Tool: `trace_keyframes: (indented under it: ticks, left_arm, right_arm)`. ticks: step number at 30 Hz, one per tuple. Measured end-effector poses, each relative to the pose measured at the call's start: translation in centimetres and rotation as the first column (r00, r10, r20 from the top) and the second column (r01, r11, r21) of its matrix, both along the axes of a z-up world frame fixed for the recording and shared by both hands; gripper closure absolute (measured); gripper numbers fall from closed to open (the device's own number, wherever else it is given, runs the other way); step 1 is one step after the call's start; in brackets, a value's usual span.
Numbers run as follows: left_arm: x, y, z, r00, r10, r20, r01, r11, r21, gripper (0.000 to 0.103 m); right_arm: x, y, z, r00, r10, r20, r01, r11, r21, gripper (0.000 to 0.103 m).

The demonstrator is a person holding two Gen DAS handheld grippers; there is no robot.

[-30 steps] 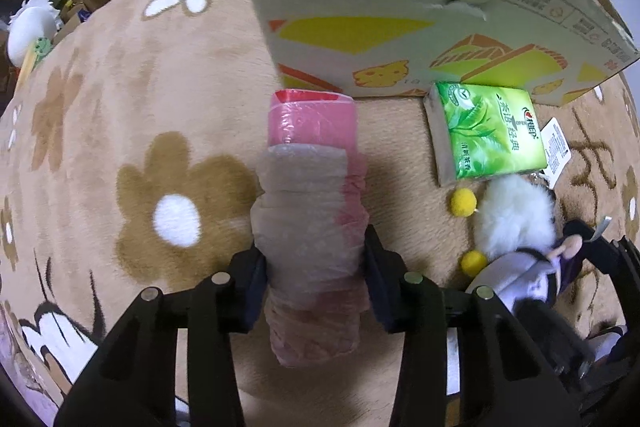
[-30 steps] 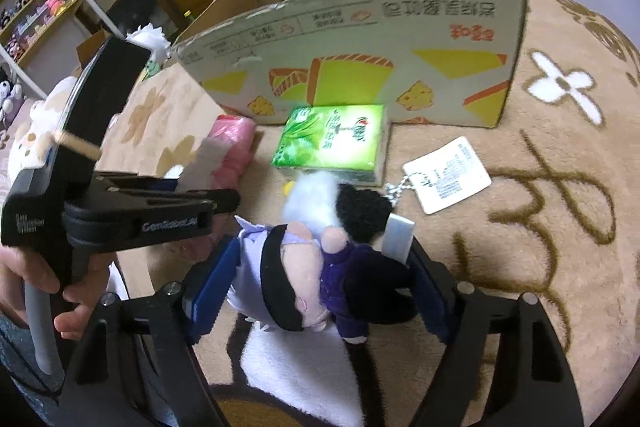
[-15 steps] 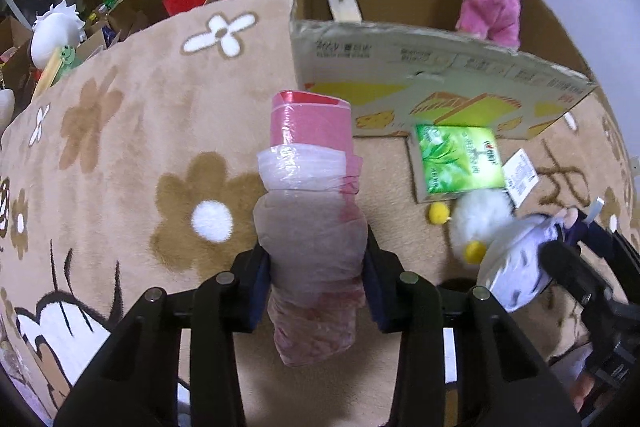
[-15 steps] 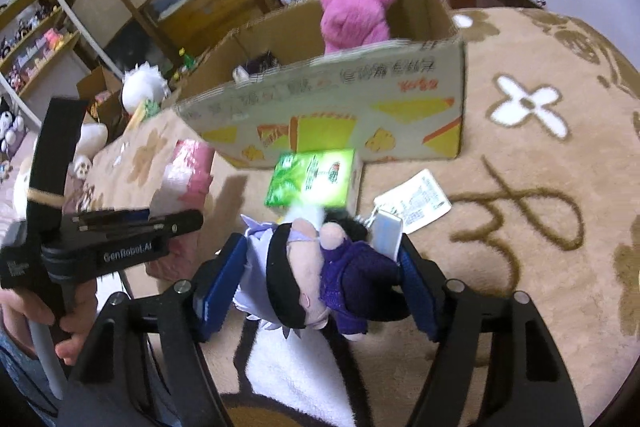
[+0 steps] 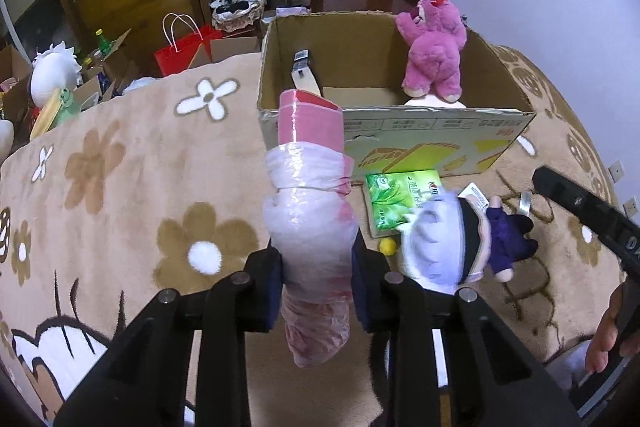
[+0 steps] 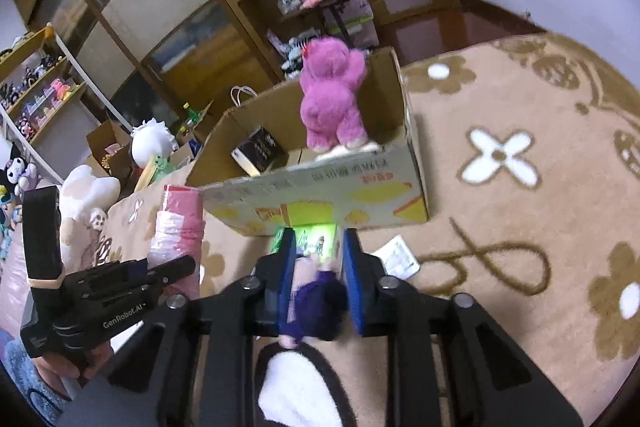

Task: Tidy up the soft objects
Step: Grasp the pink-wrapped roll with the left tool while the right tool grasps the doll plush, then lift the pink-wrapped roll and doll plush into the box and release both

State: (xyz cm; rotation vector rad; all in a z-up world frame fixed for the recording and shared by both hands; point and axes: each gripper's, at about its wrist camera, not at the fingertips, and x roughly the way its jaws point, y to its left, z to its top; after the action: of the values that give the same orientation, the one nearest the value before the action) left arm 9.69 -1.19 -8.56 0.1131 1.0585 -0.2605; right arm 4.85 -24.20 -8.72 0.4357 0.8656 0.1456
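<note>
Now both loads are rising off the rug toward the box: left hand-held gripper clamping the wrapped roll, right hand-held gripper clamping the doll, both ready for dropping in.

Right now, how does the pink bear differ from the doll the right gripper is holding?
The pink bear stands upright inside the cardboard box; the doll hangs above the rug, outside the box. The bear is untouched, while the doll is squeezed in the right gripper. The bear is all pink; the doll wears purple with black hair. Both are soft plush toys.
</note>
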Motion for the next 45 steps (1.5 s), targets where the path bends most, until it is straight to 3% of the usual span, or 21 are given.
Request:
trace_keyframes:
  ticks: [2, 9, 11, 13, 17, 22, 24, 27, 28, 35, 45]
  left_arm:
    - [0.3, 0.3, -0.1, 1.0, 0.004, -0.001, -0.004, 1.0, -0.012, 0.076]
    - [-0.1, 0.3, 0.3, 1.0, 0.01, 0.023, -0.01, 1.0, -0.015, 0.076]
    - [-0.2, 0.3, 0.4, 1.0, 0.01, 0.028, -0.009, 1.0, -0.019, 0.076]
    - [-0.4, 0.1, 0.5, 0.999, 0.006, 0.033, -0.005, 1.0, -0.015, 0.076]
    - [-0.5, 0.0, 0.8, 0.999, 0.005, 0.045, -0.005, 1.0, -0.01, 0.076]
    - [-0.4, 0.4, 1.0, 0.998, 0.022, 0.054, -0.022, 1.0, -0.014, 0.076]
    - [-0.4, 0.5, 1.1, 0.998, 0.026, 0.062, -0.026, 1.0, -0.011, 0.076]
    - [-0.4, 0.5, 1.4, 0.997, 0.026, 0.079, -0.025, 1.0, -0.015, 0.076]
    - [-0.4, 0.5, 1.6, 0.996, 0.025, 0.088, -0.024, 1.0, -0.018, 0.076]
    - [-0.3, 0.9, 3.5, 0.987, 0.033, 0.159, -0.026, 0.999, -0.043, 0.077]
    - [1.4, 0.9, 7.2, 0.952, 0.032, 0.305, -0.015, 0.998, -0.056, 0.077]
  right_arm:
    - [0.4, 0.6, -1.1, 1.0, 0.008, -0.025, -0.008, 1.0, -0.002, 0.094]
    - [0.6, 1.2, -2.0, 0.998, 0.023, -0.062, -0.025, 0.999, -0.025, 0.091]
    - [0.6, 1.3, -2.3, 0.997, 0.022, -0.077, -0.024, 0.999, -0.033, 0.084]
    - [0.4, 1.5, -2.6, 0.996, 0.029, -0.084, -0.031, 0.999, -0.026, 0.061]
    - [0.5, 2.6, -2.5, 0.995, 0.062, -0.077, -0.066, 0.997, -0.048, 0.05]
    - [1.1, 4.0, -3.6, 0.989, 0.095, -0.116, -0.104, 0.991, -0.079, 0.022]
    - [1.4, 4.6, -4.4, 0.985, 0.106, -0.139, -0.12, 0.988, -0.095, 0.019]
    - [1.9, 5.3, -5.4, 0.981, 0.108, -0.162, -0.131, 0.982, -0.138, 0.023]
    - [1.9, 5.3, -5.5, 0.981, 0.099, -0.164, -0.125, 0.98, -0.157, 0.042]
    - [1.4, 4.1, -3.3, 0.995, 0.066, -0.078, -0.078, 0.984, -0.161, 0.042]
    - [0.8, 2.8, 3.8, 0.983, 0.037, 0.178, -0.002, 0.981, -0.194, 0.042]
